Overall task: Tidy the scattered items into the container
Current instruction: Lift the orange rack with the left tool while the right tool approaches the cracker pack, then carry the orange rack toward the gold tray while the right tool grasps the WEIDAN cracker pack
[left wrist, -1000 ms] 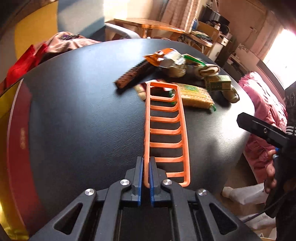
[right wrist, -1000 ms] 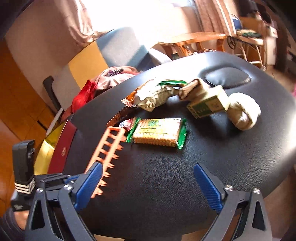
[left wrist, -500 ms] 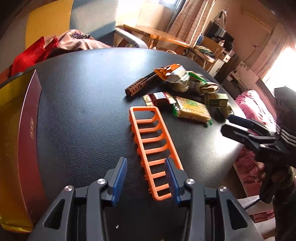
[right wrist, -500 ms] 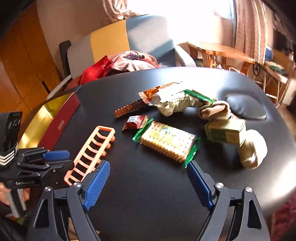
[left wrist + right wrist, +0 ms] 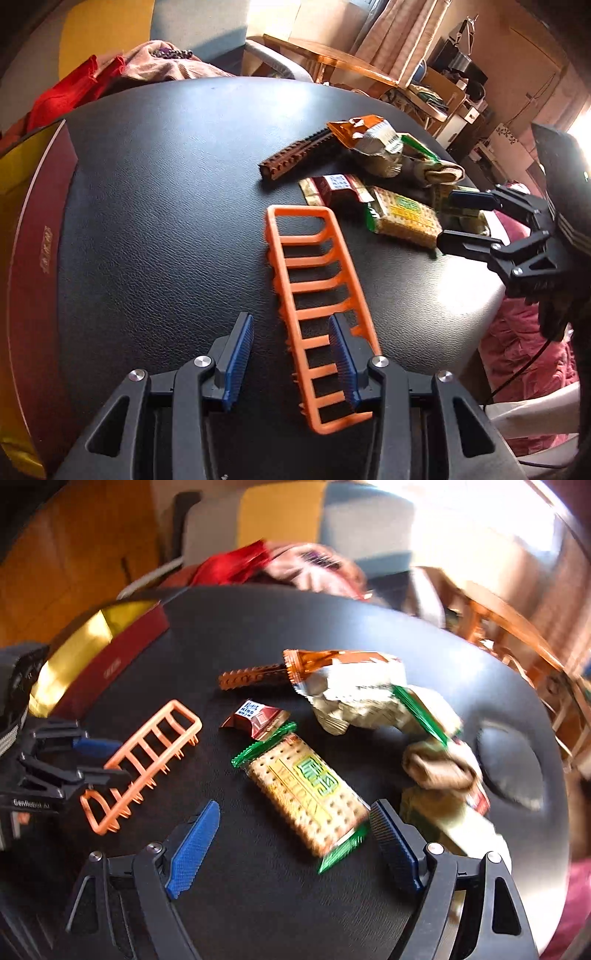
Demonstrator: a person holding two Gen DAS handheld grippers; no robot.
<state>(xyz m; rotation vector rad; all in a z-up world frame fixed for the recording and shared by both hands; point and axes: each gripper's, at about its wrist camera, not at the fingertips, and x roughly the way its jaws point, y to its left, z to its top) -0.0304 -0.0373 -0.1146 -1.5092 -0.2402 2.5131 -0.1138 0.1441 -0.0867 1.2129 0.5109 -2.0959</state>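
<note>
Though sunlit, black padded table (image 5: 155, 206)

Table: I see a black leather-textured table (image 5: 155, 221)
Chair: yellow and grey chair (image 5: 295, 520) behind it; red cloth (image 5: 70, 92) and pinkish cloth (image 5: 162, 66) heaped there
Background: wooden table (image 5: 332, 55); curtains (image 5: 399, 33)
</note>
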